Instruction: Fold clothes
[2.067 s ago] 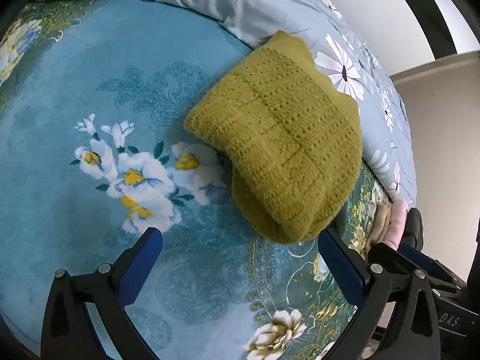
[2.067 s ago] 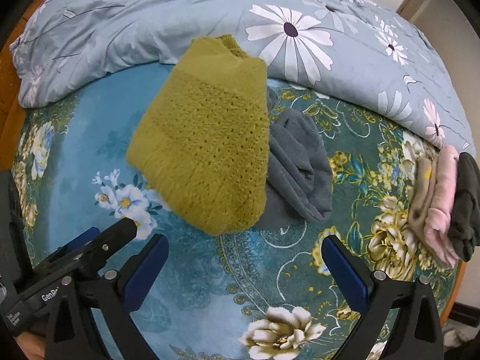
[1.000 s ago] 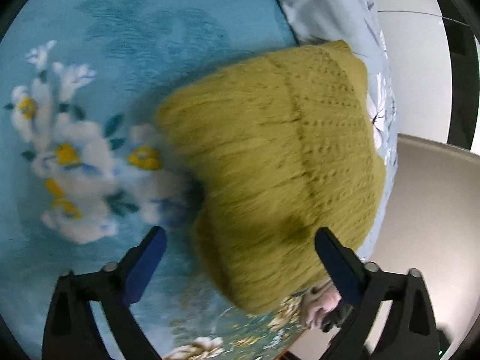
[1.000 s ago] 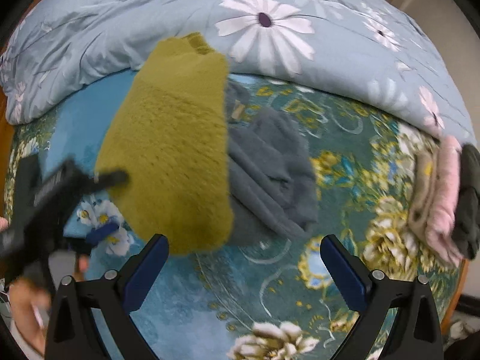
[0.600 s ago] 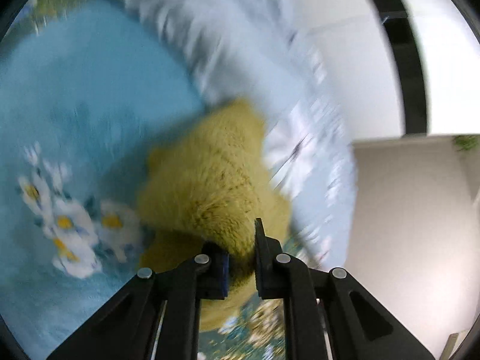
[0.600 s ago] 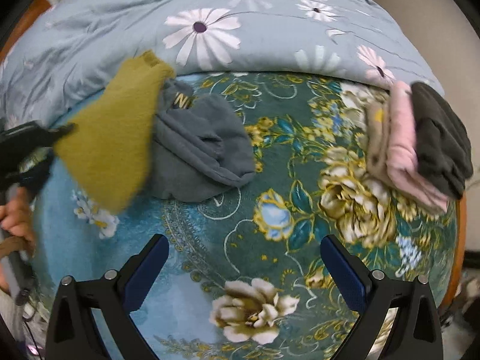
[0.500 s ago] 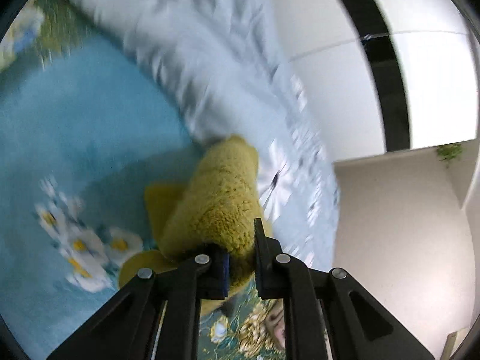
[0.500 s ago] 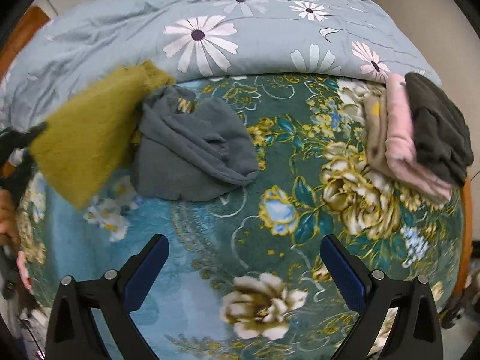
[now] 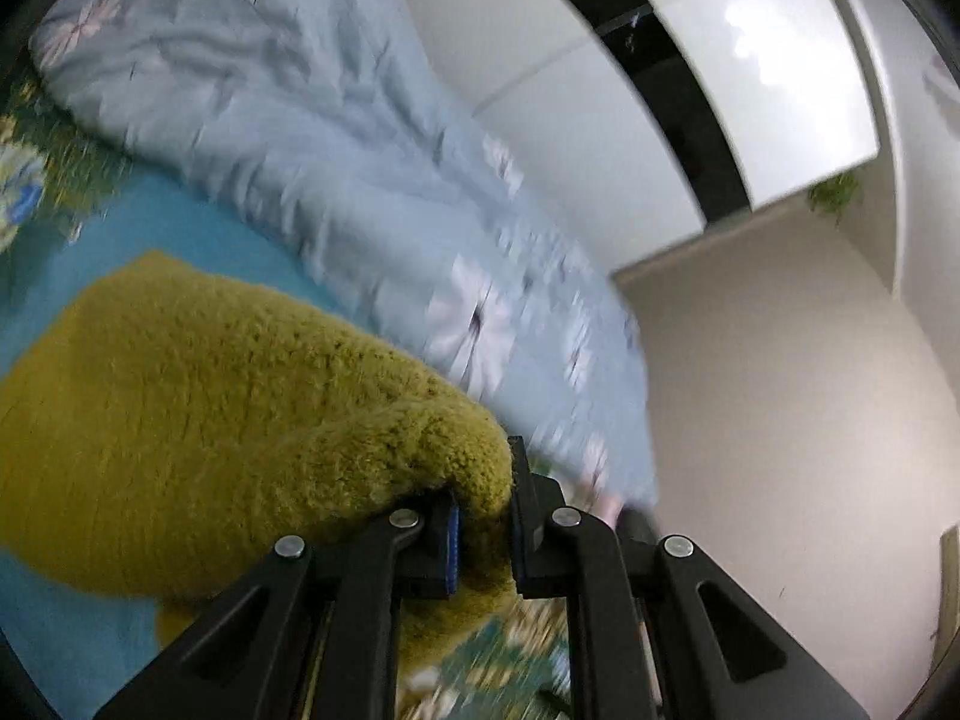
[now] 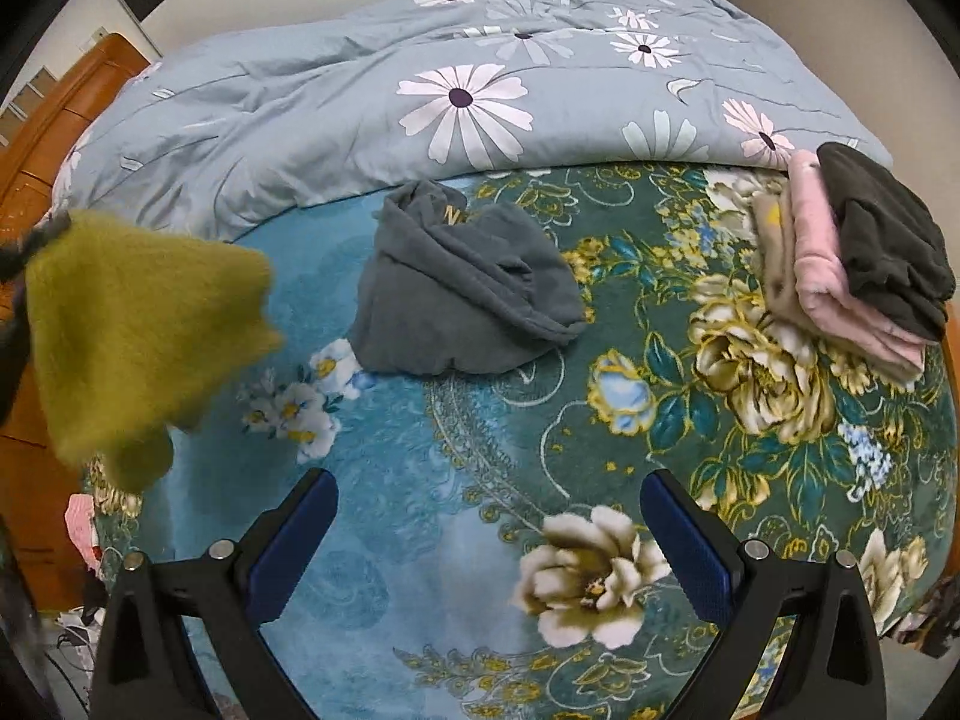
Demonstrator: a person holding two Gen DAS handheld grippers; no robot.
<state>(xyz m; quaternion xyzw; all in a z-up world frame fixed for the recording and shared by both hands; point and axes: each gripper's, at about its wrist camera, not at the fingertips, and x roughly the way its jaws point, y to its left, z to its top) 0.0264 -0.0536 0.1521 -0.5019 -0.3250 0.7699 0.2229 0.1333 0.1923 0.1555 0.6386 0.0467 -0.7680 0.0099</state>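
My left gripper (image 9: 483,516) is shut on a fold of the olive-green knit sweater (image 9: 198,420), which hangs from its pads above the bed. The right wrist view shows the same sweater (image 10: 138,336) lifted at the far left, clear of the floral blanket (image 10: 480,480). A crumpled grey garment (image 10: 462,294) lies in the middle of that blanket. My right gripper (image 10: 489,540) hovers high over the blanket's near part, open, with nothing between its blue pads.
A pale blue daisy-print duvet (image 10: 480,90) is bunched along the far side of the bed. Folded beige, pink and dark clothes (image 10: 852,264) are stacked at the right edge. An orange wooden bed frame (image 10: 36,138) rises at the left. White wall (image 9: 780,390) lies beyond.
The left gripper closed on the sweater's near edge and lifted it off the grey garment, up and to the left. The right gripper rose and drew back, staying open.
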